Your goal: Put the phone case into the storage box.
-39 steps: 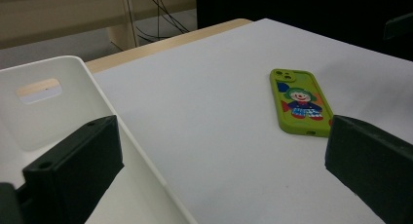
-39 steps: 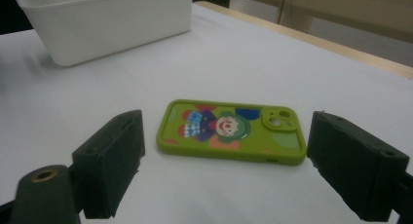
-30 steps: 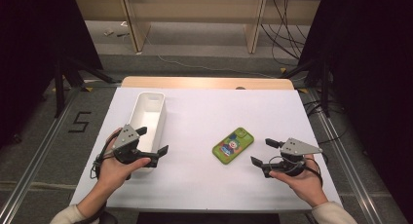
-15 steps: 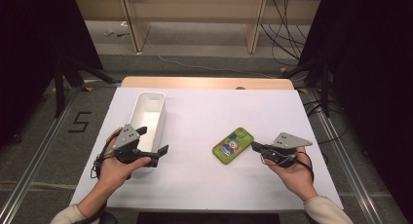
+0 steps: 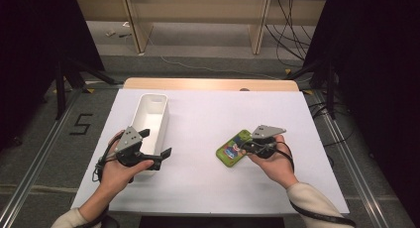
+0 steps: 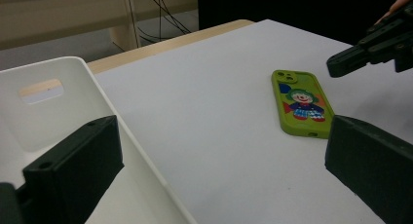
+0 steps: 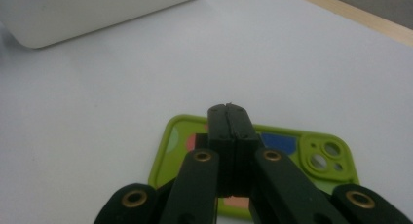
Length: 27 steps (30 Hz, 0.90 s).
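Two black jaws of the right gripper [image 7: 229, 112] are pressed flat together with nothing between them, having just closed, and their joined tip hangs over the middle of a phone [image 7: 272, 156] that lies directly beneath and ahead of them. Whether the tip touches the phone cannot be told. The phone lies back up in a lime-green case, with a bright cartoon clown printed on it in red, blue and white, and a raised camera block with round lenses at one corner. Its corners are rounded and it rests flat on the white table [image 5: 208, 119].

Farther out from that gripper, across the bare tabletop, stands a white bin [image 5: 148, 124], long and narrow with a handle slot in its end wall. The left gripper [image 5: 157, 144] sits by the near end of the bin, its jaws spread wide and empty, pointing across the table toward the phone, well apart from it.
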Each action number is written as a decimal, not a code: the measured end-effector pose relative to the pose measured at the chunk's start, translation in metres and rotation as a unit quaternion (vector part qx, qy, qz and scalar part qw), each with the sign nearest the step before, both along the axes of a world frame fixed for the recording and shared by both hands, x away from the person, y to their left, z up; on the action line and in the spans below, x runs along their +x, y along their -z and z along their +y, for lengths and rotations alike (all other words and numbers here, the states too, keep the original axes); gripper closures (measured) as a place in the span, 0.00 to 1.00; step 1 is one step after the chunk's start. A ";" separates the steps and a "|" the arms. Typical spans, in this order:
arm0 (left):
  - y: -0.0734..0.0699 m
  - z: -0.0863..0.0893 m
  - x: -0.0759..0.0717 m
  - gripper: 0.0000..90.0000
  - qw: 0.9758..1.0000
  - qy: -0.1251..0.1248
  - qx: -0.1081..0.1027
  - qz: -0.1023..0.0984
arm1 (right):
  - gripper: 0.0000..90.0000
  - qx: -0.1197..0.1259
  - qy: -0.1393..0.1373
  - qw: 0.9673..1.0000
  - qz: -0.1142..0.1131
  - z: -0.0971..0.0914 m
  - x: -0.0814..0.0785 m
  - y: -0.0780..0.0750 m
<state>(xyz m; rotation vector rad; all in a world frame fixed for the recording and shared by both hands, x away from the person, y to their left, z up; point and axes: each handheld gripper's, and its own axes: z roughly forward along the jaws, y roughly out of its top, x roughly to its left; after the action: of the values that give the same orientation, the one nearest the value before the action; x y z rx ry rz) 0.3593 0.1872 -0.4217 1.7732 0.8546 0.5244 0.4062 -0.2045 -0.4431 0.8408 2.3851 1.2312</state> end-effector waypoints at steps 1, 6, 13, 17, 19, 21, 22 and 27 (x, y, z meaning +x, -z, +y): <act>0.000 0.000 0.000 0.00 1.000 -0.001 0.000 0.001 | 1.00 -0.007 -0.005 1.000 0.010 0.011 0.008 0.002; 0.000 0.000 0.000 0.00 1.000 0.000 -0.001 0.001 | 1.00 -0.018 -0.010 1.000 0.023 0.029 0.021 0.006; 0.001 0.000 0.000 0.00 1.000 0.000 -0.001 0.001 | 1.00 -0.042 -0.008 0.998 0.055 0.053 0.040 0.017; 0.000 0.000 0.000 0.00 1.000 0.000 0.000 0.000 | 1.00 -0.060 -0.012 0.996 0.069 0.063 0.046 0.023; 0.001 0.000 0.000 0.00 1.000 0.000 0.000 0.000 | 1.00 -0.063 -0.011 0.995 0.075 0.064 0.049 0.024; 0.001 0.000 0.000 0.00 1.000 0.000 0.000 0.001 | 1.00 -0.070 -0.007 0.994 0.078 0.066 0.051 0.025; 0.001 0.000 0.000 0.00 1.000 0.001 0.000 0.001 | 1.00 -0.071 -0.005 0.994 0.078 0.067 0.051 0.026; 0.001 -0.001 0.000 0.00 1.000 0.000 0.003 0.000 | 1.00 -0.081 -0.001 0.993 0.090 0.069 0.054 0.031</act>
<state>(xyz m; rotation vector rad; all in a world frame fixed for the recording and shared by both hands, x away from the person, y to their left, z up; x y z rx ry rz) 0.3593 0.1866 -0.4229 1.7786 0.8535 0.5276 0.4604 -0.1352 -0.4736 0.9315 2.5871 0.9822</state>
